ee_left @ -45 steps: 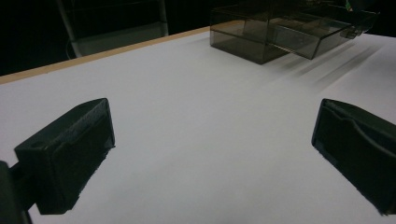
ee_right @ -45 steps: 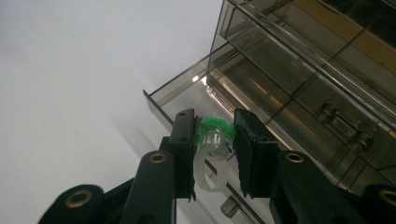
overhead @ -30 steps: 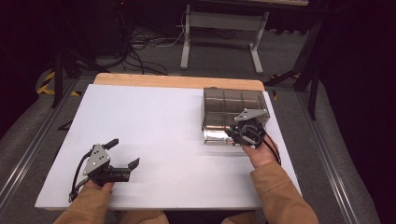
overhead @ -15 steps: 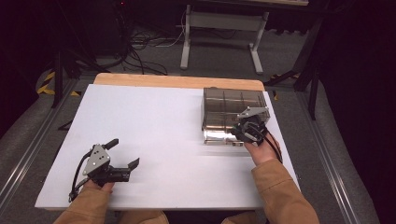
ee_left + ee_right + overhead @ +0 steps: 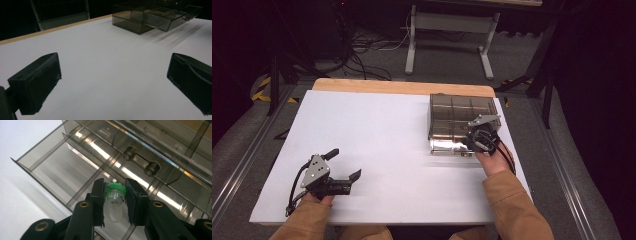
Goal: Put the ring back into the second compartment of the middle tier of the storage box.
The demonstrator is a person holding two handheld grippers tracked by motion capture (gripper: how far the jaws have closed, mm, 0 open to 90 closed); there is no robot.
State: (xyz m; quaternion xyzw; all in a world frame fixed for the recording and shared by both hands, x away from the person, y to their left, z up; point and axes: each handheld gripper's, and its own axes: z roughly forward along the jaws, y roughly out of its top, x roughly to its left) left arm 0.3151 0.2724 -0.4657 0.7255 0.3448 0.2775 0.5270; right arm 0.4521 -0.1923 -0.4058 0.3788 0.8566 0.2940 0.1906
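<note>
The right tool is clamped on a small clear plastic ring with a green top; its two black pads press the green top from either side, with the clear band hanging below between them. It holds the ring over an open, pulled-out drawer of the smoky transparent organiser box, above the drawer's partitioned compartments. In the high view the right tool sits at the box's near right corner, over the protruding drawer. The box stands on the white worktop, toward its far right. The left tool rests well away from the box, near the worktop's near left edge, jaws spread wide with nothing between them.
</note>
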